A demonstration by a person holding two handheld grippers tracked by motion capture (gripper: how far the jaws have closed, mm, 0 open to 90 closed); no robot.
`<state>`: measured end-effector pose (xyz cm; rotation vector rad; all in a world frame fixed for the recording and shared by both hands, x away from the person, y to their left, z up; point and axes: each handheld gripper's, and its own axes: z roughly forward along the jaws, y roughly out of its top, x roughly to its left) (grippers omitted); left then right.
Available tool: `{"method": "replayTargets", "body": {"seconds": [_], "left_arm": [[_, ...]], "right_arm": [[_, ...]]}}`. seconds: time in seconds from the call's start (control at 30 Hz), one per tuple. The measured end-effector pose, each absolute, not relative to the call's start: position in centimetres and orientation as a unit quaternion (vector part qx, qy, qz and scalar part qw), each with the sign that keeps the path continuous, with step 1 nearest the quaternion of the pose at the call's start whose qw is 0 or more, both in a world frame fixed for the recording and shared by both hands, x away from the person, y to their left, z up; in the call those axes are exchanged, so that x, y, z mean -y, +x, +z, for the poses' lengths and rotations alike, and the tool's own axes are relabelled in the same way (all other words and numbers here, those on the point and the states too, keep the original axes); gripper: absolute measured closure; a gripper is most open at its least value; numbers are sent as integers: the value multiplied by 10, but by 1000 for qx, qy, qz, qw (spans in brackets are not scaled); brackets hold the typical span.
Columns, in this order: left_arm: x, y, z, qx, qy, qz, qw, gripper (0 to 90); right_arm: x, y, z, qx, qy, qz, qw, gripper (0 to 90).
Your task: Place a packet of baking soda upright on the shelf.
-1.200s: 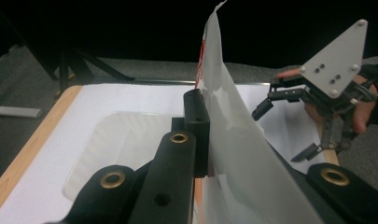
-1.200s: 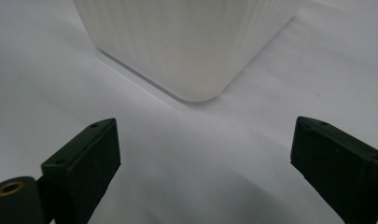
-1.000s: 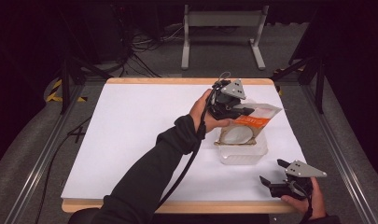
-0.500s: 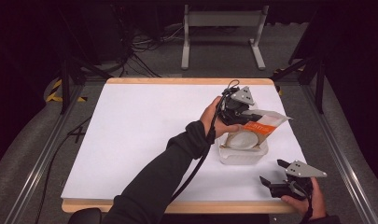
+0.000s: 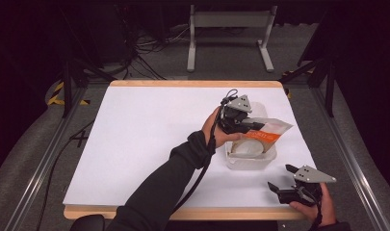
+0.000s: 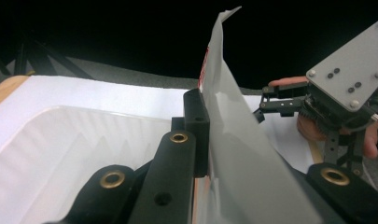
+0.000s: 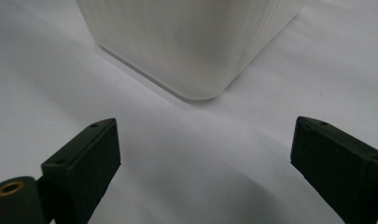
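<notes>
Nearest the person's edge of the table [image 5: 135,144], down around five o'clock, the right gripper [image 5: 282,186] rests low in the right hand [image 5: 314,208] with its jaws spread wide and nothing between them. Its own view looks along those two black jaws across bare white tabletop at the rounded corner of a white ribbed tub [image 7: 191,42], which stands a little ahead of it and apart from the jaw tips. In the high view that tub [image 5: 250,161] sits just beyond the right gripper, toward eleven o'clock of it, on the right half of the table. Over the tub the left arm, in a dark sleeve [image 5: 159,192], reaches in from six o'clock, and the left gripper [image 5: 250,126] is clamped narrow on a flat packet [image 5: 272,131] of pale plastic with an orange band. The packet is held up off the table, slanting out toward three o'clock above the tub's far rim. In the left gripper view the packet [image 6: 242,140] stands on edge, pinched between the jaws, its top corner pointing up at twelve o'clock, with the tub's ribbed inner wall [image 6: 84,135] below at nine o'clock and the right gripper [image 6: 270,105] farther off at three o'clock. Past the table's far edge, at twelve o'clock, a grey metal stand [image 5: 231,29] rises from the floor among loose cables [image 5: 149,53].
</notes>
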<state>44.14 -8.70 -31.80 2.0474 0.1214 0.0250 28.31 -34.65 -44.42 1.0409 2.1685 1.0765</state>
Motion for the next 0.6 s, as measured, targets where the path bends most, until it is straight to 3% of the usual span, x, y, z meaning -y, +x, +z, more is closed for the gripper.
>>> {"method": "replayTargets", "body": {"seconds": [0.6], "left_arm": [[74,443,-328,-53,862,8,505,898]], "right_arm": [[346,283,-445,-798,382,393,249,91]]}}
